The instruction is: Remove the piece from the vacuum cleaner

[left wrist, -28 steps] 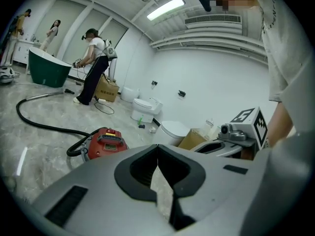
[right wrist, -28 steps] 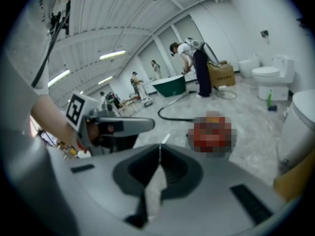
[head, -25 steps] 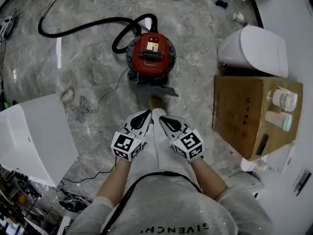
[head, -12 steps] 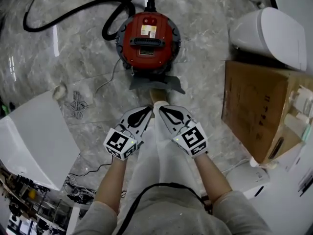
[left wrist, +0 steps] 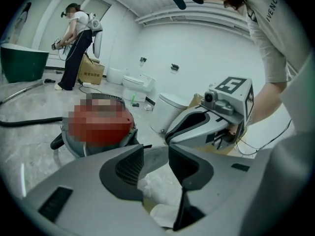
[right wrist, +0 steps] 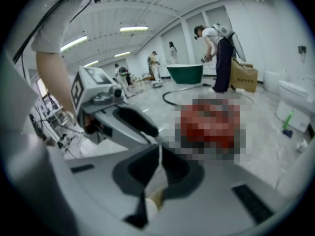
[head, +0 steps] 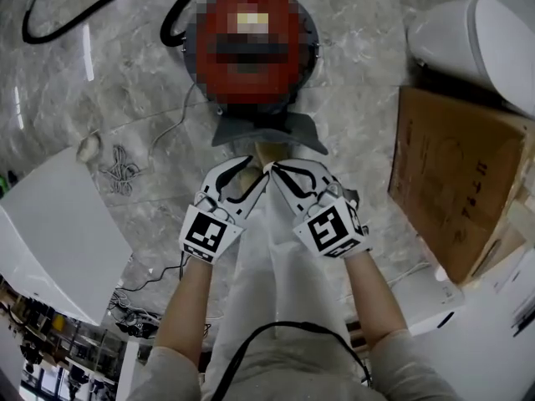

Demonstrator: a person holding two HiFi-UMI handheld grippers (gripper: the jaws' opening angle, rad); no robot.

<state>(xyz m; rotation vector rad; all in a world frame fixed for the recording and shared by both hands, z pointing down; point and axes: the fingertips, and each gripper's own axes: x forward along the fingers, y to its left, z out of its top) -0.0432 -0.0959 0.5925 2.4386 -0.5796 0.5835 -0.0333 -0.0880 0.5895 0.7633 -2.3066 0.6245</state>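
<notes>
The red vacuum cleaner [head: 251,44] stands on the marble floor straight ahead, under a mosaic patch, with a black hose [head: 84,11] leaving its far side. A grey flat piece [head: 267,130] juts from its near side. My left gripper [head: 242,172] hangs just short of that piece; its jaws have just been opening and stand apart with nothing between them. Beside it my right gripper [head: 273,170] is shut and empty. In the left gripper view the left gripper [left wrist: 155,156] points past the vacuum cleaner [left wrist: 98,122]. In the right gripper view the right gripper [right wrist: 158,151] has closed jaws.
A cardboard box [head: 456,190] and a white toilet [head: 476,40] stand to the right. A white panel [head: 50,241] lies at the left, with a cable tangle [head: 117,170] beside it. My shoe [head: 267,153] rests under the grey piece. People work far off by a green tub [right wrist: 184,73].
Both grippers have sunk toward the floor and the vacuum cleaner looms larger and nearer. The left jaws, shut before, now stand apart. The right jaws stay shut.
</notes>
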